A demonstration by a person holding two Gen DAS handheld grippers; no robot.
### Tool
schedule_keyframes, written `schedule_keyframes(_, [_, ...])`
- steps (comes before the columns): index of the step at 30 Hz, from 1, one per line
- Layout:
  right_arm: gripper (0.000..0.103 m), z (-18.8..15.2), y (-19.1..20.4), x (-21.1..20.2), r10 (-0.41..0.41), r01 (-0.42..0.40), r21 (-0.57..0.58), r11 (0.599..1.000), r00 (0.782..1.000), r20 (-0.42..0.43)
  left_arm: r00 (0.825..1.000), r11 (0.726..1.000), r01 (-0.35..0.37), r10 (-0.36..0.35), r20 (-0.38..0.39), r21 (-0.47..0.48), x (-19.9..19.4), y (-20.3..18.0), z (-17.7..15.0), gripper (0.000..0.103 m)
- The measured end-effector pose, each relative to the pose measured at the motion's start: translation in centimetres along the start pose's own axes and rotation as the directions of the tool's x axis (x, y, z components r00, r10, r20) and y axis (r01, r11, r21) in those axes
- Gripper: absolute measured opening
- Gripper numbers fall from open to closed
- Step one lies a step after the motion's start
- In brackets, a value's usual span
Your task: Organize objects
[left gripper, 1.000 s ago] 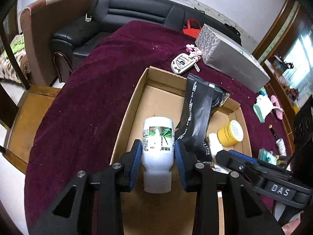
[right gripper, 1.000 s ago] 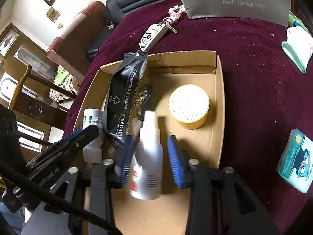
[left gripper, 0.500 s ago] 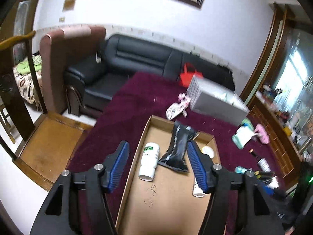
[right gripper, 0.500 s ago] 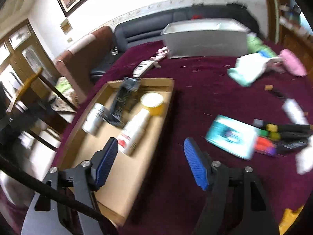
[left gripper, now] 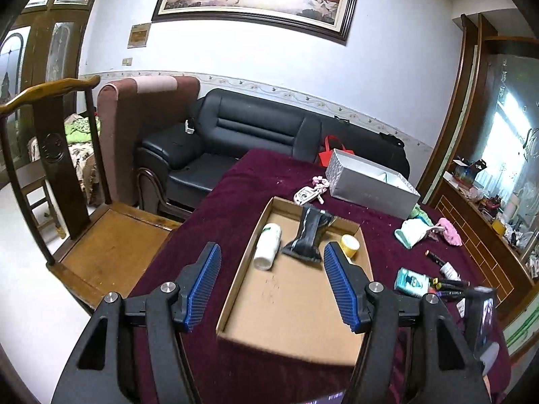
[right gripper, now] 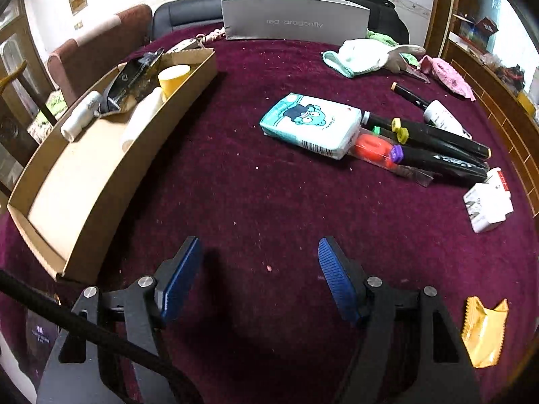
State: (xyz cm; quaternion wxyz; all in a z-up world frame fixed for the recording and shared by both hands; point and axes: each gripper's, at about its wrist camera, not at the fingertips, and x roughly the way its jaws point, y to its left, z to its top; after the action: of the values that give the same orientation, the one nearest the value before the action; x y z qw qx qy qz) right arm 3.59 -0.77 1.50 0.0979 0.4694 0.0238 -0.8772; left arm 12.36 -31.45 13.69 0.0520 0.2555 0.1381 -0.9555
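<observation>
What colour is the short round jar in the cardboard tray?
Yellow; the short round jar in the cardboard tray shows best in the right wrist view.

In the left wrist view the cardboard tray [left gripper: 296, 306] is partly hidden: one blue pad of the left gripper [left gripper: 272, 288] covers its right wall, and with it most of the yellow jar [left gripper: 349, 244] and all of the spray bottle lying near the jar. The black pouch [left gripper: 311, 232] in the tray is too small for its print to be read. In the right wrist view the tray's near wall hides the lower side of the white spray bottle [right gripper: 143, 118]. Right of the tray, the tissue pack [right gripper: 311, 124] covers the ends of the markers [right gripper: 434, 141], and a gold wrapper [right gripper: 483, 331] near the picture's edge is too distorted to identify.
</observation>
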Motion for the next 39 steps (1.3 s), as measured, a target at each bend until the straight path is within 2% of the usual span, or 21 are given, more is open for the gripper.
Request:
schedule_keyframes(3, [0.080,0.0,0.0,0.6,-0.016,0.016,-0.006,1.000,0.999,0.028,1.000,1.000,-0.006,0.006,-0.006,-0.009,-0.5,0.3,-0.8,0.058])
schedule_keyframes(5, [0.082,-0.3,0.5,0.6,-0.038,0.039,-0.032,0.999,0.999,0.029,1.000,1.000,-0.020,0.020,-0.006,-0.010,-0.6,0.3,-1.0,0.058])
schedule_keyframes(8, [0.091,-0.5,0.2,0.8,-0.044,0.045,-0.011,0.999,0.999,0.029,1.000,1.000,-0.013,0.013,-0.014,-0.022,-0.5,0.3,-1.3,0.058])
schedule_keyframes(9, [0.099,-0.5,0.1,0.9,-0.034,0.035,-0.013,0.999,0.999,0.024,1.000,1.000,-0.009,0.009,-0.013,-0.024,-0.6,0.3,-1.4,0.058])
schedule_keyframes(10, [0.103,-0.5,0.2,1.1,-0.028,0.028,-0.022,0.999,1.000,0.013,1.000,1.000,-0.008,0.007,-0.010,-0.023,-0.7,0.3,-1.5,0.058])
schedule_keyframes(20, [0.103,-0.9,0.4,1.0,-0.036,0.037,-0.026,0.999,0.999,0.030,1.000,1.000,-0.008,0.008,0.008,-0.013,-1.1,0.5,-2.3,0.058])
schedule_keyframes(24, [0.103,-0.9,0.4,1.1,-0.036,0.037,-0.027,0.999,0.999,0.030,1.000,0.999,0.020,-0.021,-0.010,-0.028,-0.7,0.5,-2.6,0.058])
schedule_keyframes(39, [0.103,-0.9,0.5,1.1,-0.036,0.037,-0.027,0.999,0.999,0.030,0.999,0.999,0.029,-0.030,-0.034,-0.034,-0.3,1.1,-3.3,0.058])
